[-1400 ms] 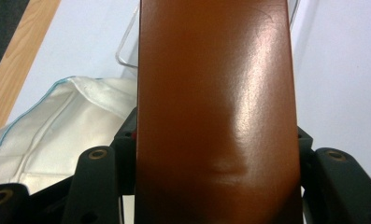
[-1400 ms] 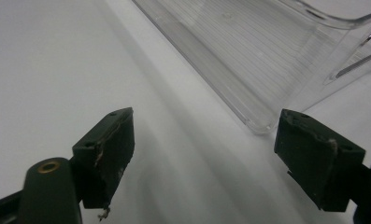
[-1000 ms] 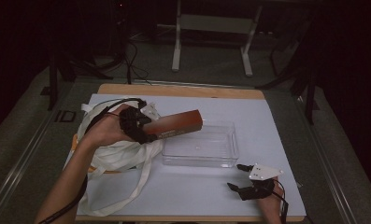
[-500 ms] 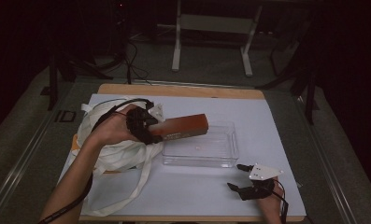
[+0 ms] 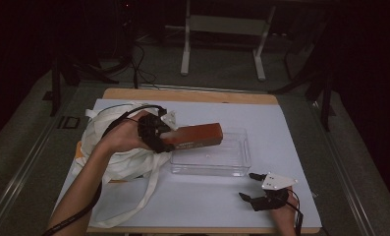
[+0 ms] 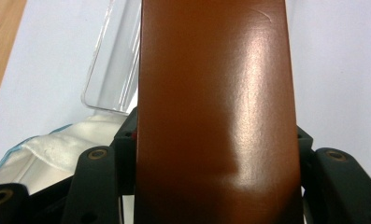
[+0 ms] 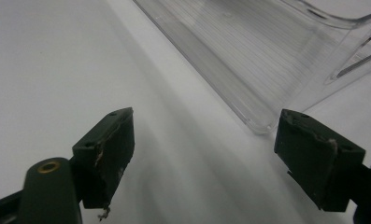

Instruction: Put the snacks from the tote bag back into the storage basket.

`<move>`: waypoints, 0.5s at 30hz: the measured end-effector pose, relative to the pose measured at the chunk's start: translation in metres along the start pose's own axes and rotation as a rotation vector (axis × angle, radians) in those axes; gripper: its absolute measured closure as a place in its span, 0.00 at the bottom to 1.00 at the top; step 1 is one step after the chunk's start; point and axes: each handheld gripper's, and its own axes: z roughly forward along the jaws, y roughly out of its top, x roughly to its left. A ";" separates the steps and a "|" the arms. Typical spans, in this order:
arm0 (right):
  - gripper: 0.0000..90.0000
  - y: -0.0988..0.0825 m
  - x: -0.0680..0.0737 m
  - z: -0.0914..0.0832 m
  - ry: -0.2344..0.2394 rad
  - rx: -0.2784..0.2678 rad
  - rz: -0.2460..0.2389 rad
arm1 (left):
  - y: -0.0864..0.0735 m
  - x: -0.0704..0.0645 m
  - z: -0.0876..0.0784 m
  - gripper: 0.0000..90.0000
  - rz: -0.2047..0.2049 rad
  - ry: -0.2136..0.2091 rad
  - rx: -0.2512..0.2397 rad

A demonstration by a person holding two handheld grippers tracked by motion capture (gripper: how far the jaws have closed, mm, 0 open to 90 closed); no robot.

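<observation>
My left gripper point(image 5: 164, 137) is shut on a long brown box point(image 5: 196, 136), held level above the left end of a clear plastic tray point(image 5: 232, 166). In the left gripper view the brown box point(image 6: 216, 107) runs up between the two jaws, with the tray's corner point(image 6: 109, 70) beyond it. A white cloth bag point(image 5: 115, 162) with long straps lies under the left hand. My right gripper point(image 5: 249, 187) rests open on the white sheet near the front right, nothing between its fingers. In the right gripper view the tray's corner point(image 7: 262, 70) lies just ahead of the open gripper point(image 7: 220, 163).
A white sheet point(image 5: 281, 128) covers the wooden table point(image 5: 192, 94). The bag's straps point(image 5: 143, 201) trail toward the front edge. Beyond the table are a dark floor, cables and a metal stand point(image 5: 222, 29).
My left gripper has carried the brown box to the right, out over the tray's left end. The right gripper has stayed where it was.
</observation>
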 end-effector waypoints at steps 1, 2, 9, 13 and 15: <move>0.22 0.000 0.000 0.000 0.000 0.001 0.001 | 0.000 0.000 0.001 0.49 -0.001 -0.003 0.000; 0.22 0.000 0.000 0.000 0.000 0.001 0.000 | 0.001 0.000 0.002 0.49 0.001 -0.004 0.001; 0.22 0.000 0.000 0.000 0.000 0.002 0.001 | 0.003 0.000 0.007 0.49 0.008 -0.018 -0.001; 0.22 0.000 0.000 0.000 0.000 0.002 0.002 | 0.004 0.001 0.010 0.49 0.012 -0.025 -0.003; 0.22 0.000 0.000 0.000 0.000 0.002 0.001 | 0.005 0.001 0.011 0.49 0.017 -0.028 -0.001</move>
